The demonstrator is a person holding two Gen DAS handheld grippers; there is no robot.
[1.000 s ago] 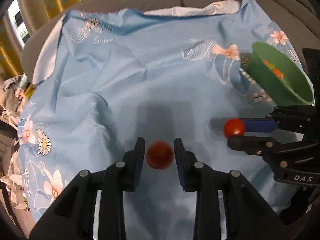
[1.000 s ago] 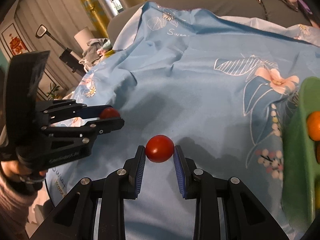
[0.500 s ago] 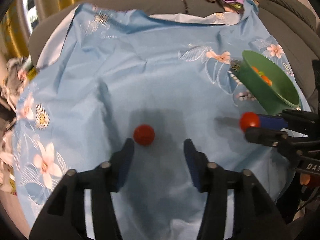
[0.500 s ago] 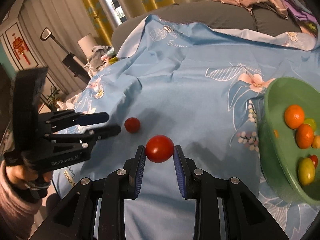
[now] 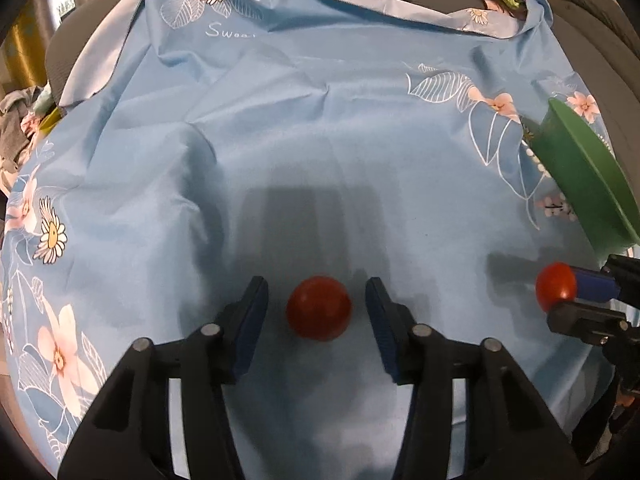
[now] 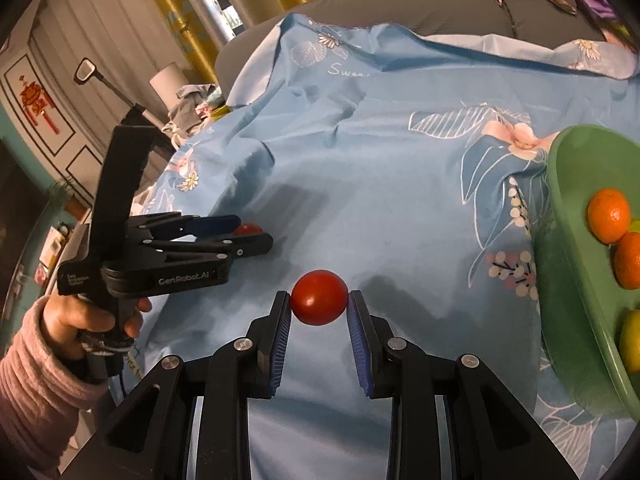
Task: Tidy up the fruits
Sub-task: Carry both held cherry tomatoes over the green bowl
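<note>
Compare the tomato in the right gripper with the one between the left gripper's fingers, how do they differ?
The right gripper is clamped shut on its tomato, lifted above the blue cloth. The left tomato lies on the cloth, untouched.

The left gripper is closing, with gaps either side of its tomato.

The right tomato is nearer the green bowl.

Both are round and red.

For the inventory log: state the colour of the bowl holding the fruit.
The bowl is green; the right wrist view shows it best.
</note>
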